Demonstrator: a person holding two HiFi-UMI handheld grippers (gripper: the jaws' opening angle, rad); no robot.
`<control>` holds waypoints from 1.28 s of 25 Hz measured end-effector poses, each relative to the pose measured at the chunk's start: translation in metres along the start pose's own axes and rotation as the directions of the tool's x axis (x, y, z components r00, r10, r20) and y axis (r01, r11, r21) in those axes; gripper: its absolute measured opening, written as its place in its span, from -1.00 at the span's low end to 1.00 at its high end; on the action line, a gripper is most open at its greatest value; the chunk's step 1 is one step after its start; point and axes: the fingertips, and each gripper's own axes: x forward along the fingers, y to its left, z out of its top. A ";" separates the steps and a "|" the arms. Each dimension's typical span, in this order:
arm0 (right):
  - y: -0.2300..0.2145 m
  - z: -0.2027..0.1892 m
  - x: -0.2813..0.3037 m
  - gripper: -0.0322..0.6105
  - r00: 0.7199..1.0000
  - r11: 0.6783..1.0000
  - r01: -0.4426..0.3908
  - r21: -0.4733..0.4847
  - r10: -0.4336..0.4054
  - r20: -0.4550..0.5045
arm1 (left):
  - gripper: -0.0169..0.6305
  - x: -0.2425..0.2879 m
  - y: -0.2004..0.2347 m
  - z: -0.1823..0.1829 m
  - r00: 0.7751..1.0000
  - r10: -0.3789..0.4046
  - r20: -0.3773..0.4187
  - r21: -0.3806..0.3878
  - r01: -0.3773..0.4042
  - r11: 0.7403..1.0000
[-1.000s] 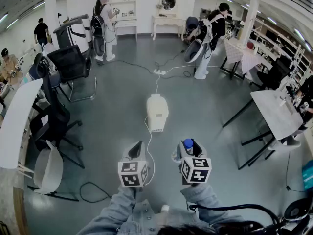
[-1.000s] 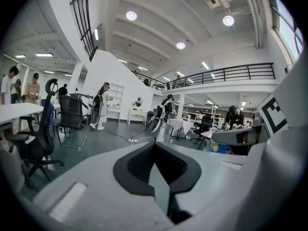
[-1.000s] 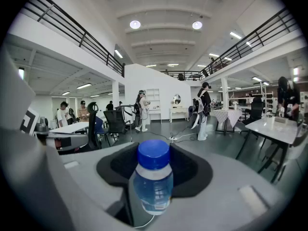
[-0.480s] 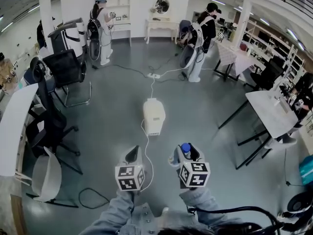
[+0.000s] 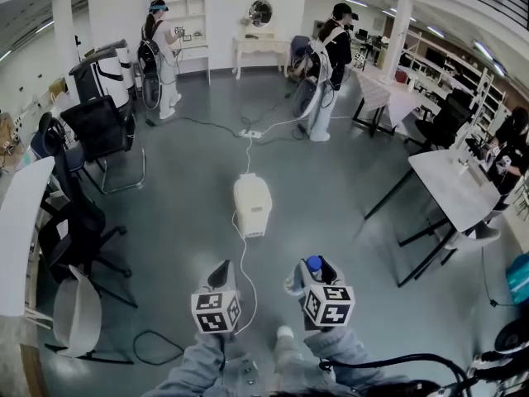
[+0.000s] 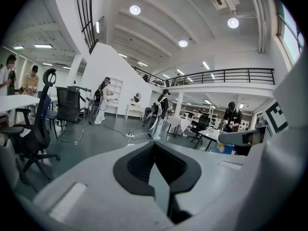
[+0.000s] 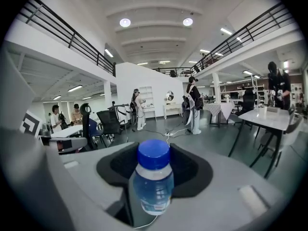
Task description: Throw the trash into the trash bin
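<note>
Carrying stage: the right tool (image 7: 154, 170) pinches a blue-capped bottle (image 7: 153, 191); the left tool (image 6: 156, 170) is pressed together, empty. The next move calls for reaching the white floor unit (image 5: 252, 205) ahead, probably the bin.

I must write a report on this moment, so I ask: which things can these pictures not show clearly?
The bottle, right gripper view: its lower part is hidden between the fingers; its label print is blurred.
The bottle, head view: only the blue cap shows; the marker cube hides the rest.
The white box on the floor, head view: too small to tell whether it is the trash bin.
</note>
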 end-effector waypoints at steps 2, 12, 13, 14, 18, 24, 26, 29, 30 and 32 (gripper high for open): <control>-0.004 0.002 0.012 -0.27 1.000 1.000 -0.008 0.000 0.008 -0.007 | -0.92 0.011 0.000 0.001 1.000 0.007 -0.006 0.000 -0.007 1.000; -0.064 0.052 0.086 -0.27 0.998 0.997 -0.066 -0.037 0.067 0.019 | -0.92 0.101 -0.022 0.035 0.998 0.046 0.032 0.009 -0.047 0.999; -0.073 0.058 0.094 -0.27 0.997 0.997 -0.068 -0.034 0.068 0.022 | -0.92 0.111 -0.025 0.039 0.998 0.049 0.037 0.010 -0.049 0.999; -0.080 0.063 0.103 -0.27 0.997 0.997 -0.070 -0.033 0.071 0.024 | -0.92 0.120 -0.027 0.043 0.998 0.053 0.041 0.012 -0.053 0.999; -0.103 0.079 0.133 -0.27 0.995 0.995 -0.095 -0.032 0.096 0.025 | -0.92 0.151 -0.032 0.053 0.996 0.083 0.041 0.009 -0.084 0.996; -0.126 0.092 0.171 -0.27 0.990 0.990 -0.142 -0.014 0.142 0.016 | -0.92 0.191 -0.036 0.068 0.991 0.122 0.046 0.015 -0.123 0.992; -0.133 0.092 0.179 -0.27 0.988 0.987 -0.157 -0.019 0.157 0.006 | -0.92 0.203 -0.037 0.070 0.990 0.135 0.050 0.010 -0.135 0.991; -0.149 0.091 0.194 -0.27 0.987 0.987 -0.161 -0.021 0.161 -0.007 | -0.92 0.222 -0.040 0.070 0.988 0.145 0.048 0.004 -0.145 0.989; -0.154 0.091 0.200 -0.27 0.987 0.987 -0.160 -0.016 0.160 -0.013 | -0.92 0.229 -0.041 0.069 0.989 0.145 0.042 0.004 -0.146 0.989; -0.161 0.090 0.211 -0.27 0.987 0.988 -0.156 -0.004 0.156 -0.028 | -0.92 0.241 -0.040 0.068 0.989 0.143 0.024 0.008 -0.143 0.990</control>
